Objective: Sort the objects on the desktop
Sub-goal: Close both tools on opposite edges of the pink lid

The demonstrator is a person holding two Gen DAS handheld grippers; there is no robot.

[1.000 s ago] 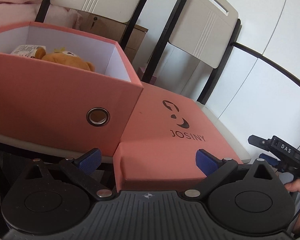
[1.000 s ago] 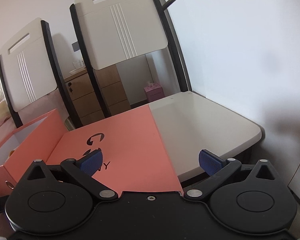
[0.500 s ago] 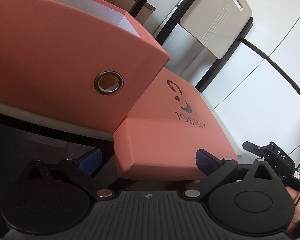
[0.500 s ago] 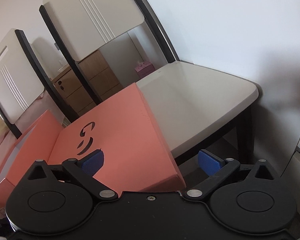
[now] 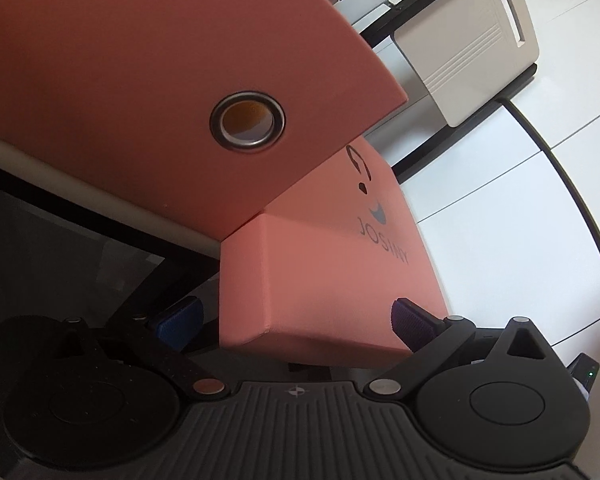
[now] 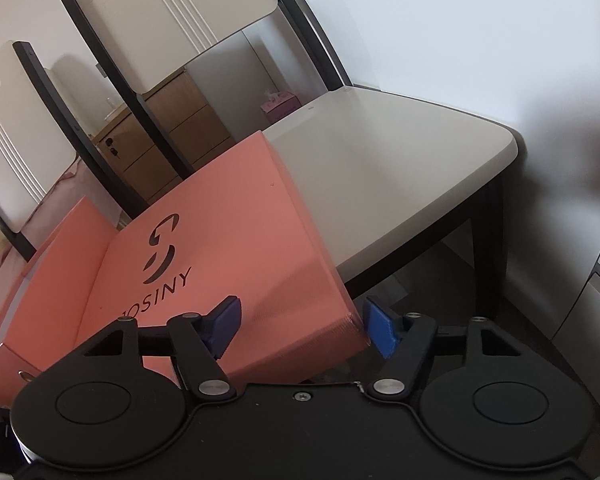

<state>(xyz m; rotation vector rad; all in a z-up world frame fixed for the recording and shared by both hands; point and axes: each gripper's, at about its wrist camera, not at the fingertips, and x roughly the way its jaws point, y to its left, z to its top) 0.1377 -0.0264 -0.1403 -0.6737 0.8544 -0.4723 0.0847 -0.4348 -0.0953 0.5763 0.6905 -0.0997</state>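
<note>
**Q:** Since the earlier frames, what has changed?

**A:** Both cameras have dropped lower and closer. The box's interior, visible before with a plush toy inside, is now out of sight; only its outer wall shows.

**Q:** Reading left to right, what appears?

**A:** In the left wrist view: the pink storage box with its metal grommet, resting on a pale chair seat. Just beside it, right, lies the pink lid printed "JOSINY", its near corner overhanging the seat edge. The left gripper is spread wide, one blue pad on either side of that corner, neither clearly touching. In the right wrist view: box, then lid, then the bare chair seat.

**Q:** And the right gripper?

**A:** The right gripper has narrowed around the lid's right front corner. Its right pad sits at the corner's edge; the left pad lies over the top face. Whether it truly pinches, I cannot tell.

**Q:** How far along is the sorting?

**A:** Judged late: no loose objects appear outside the box. Remaining, probably, is lifting the lid and seating it on the box.
</note>
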